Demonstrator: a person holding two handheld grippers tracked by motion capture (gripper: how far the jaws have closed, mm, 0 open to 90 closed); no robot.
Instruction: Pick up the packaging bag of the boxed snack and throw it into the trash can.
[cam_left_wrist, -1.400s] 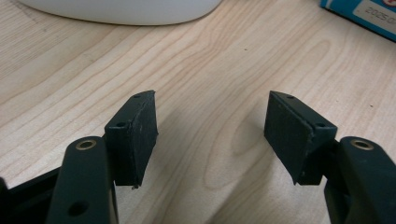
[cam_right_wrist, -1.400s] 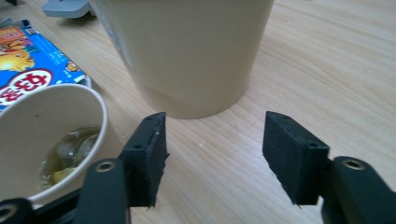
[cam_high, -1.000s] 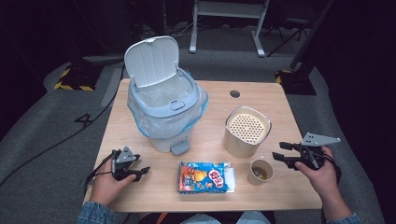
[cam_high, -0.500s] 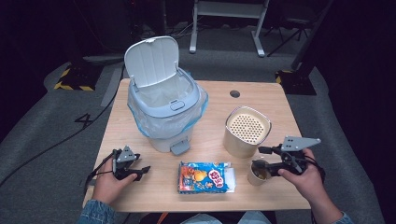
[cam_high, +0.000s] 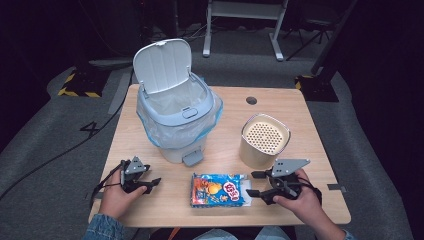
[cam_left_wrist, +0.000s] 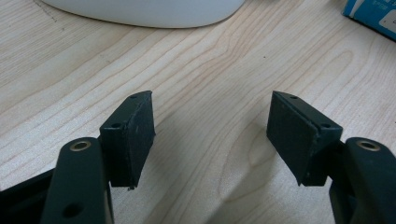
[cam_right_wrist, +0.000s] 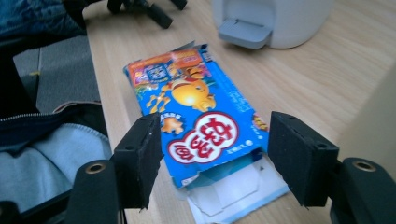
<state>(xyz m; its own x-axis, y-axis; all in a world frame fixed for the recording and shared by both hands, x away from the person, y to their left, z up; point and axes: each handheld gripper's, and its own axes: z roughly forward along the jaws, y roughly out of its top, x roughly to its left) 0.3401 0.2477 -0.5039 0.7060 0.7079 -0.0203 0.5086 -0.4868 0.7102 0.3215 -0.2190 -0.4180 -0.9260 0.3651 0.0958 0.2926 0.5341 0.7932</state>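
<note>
We see the blue snack box (cam_high: 218, 189) lying flat on the worktop (cam_high: 310, 120), close to the near edge and roughly midway along it. Its torn-open end faces the right tongs (cam_high: 253, 183), with a white inner flap sticking out toward them. The right tongs point at that end; their jaws have just been opening and stand wide, one on each side of the box's open end in the right gripper view, without pressing on it. Just beyond the right tongs stands the tan canister (cam_high: 264, 141) with a perforated top, leaving only a narrow lane between it and the box.

The left tongs (cam_high: 154, 182) rest low over bare wood near the front left corner, jaws spread wide with nothing between them. Between them and the box we see an open strip of worktop. Behind that strip sits the pedal bin (cam_high: 179, 120), its lid raised and its liner folded over the rim; its pedal juts toward the box, near it but apart. The back right of the worktop lies free around a small cable hole (cam_high: 251, 100).
</note>
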